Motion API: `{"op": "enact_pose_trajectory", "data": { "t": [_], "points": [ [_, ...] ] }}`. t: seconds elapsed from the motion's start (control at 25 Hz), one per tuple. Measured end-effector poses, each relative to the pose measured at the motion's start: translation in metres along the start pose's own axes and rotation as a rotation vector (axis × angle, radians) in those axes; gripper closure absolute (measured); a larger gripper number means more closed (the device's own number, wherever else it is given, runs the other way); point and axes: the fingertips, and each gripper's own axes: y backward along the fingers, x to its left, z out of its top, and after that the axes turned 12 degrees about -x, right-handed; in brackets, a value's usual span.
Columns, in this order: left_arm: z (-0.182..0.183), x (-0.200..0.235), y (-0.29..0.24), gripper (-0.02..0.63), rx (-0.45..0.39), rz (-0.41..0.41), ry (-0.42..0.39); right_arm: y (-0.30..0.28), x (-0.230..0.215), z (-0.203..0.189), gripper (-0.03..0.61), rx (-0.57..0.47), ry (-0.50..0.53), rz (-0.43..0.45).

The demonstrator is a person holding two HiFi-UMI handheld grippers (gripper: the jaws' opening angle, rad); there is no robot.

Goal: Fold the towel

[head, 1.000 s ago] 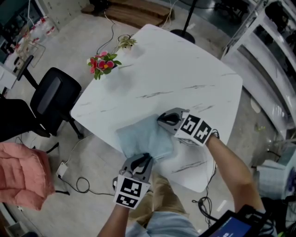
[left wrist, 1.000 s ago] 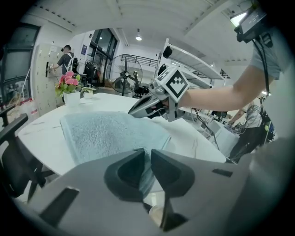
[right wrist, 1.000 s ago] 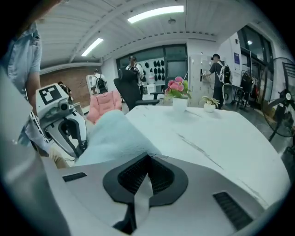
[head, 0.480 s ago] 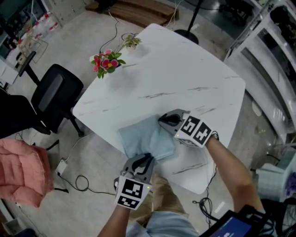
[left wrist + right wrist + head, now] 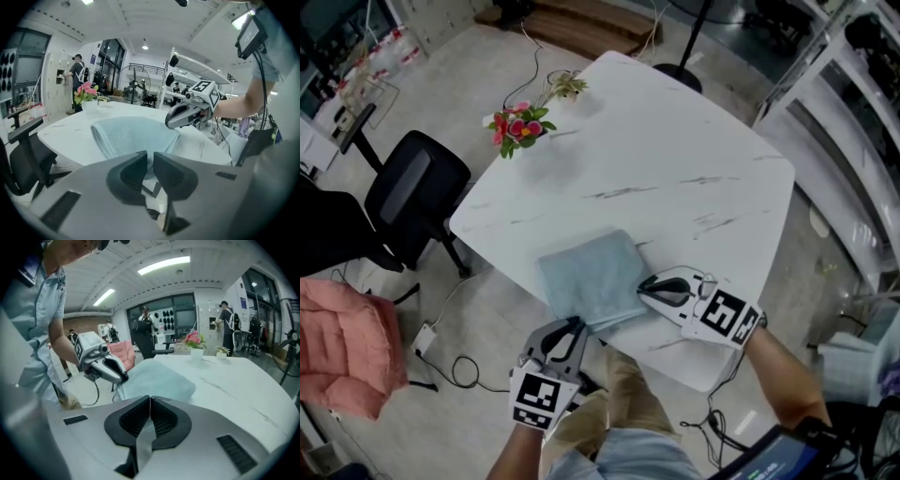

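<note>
Jaws of the right gripper (image 5: 149, 399) are pressed shut, with nothing between them. Jaws of the left gripper (image 5: 150, 158) stand a tiny bit apart, and nothing is between them either. Both grippers point at the light blue towel (image 5: 592, 277), which lies folded and flat near the front edge of the white marble worktop (image 5: 675, 159). The right gripper's tip is just beside the towel's right side. The left gripper's tip is just beside the towel's near corner, at the edge of the worktop. Pink flowers (image 5: 517, 125) stand at the far left edge. A black office chair (image 5: 408, 192) is on the floor to the left.
</note>
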Motion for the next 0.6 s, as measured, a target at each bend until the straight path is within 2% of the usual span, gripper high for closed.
{"op": "enact_pose_trajectory", "data": {
  "t": [0.16,0.48,0.6],
  "points": [
    [-0.011,0.001,-0.003,0.568,0.02,-0.021,-0.033,-0.013,0.003,-0.037,0.565,0.061,-0.013,0.002],
    [-0.015,0.002,-0.007,0.568,0.02,-0.031,0.0,-0.021,0.002,-0.044,0.566,0.115,-0.009,0.008],
    [-0.004,0.003,0.002,0.566,-0.014,-0.011,0.062,-0.015,0.001,-0.035,0.565,0.086,-0.027,-0.007]
  ]
}}
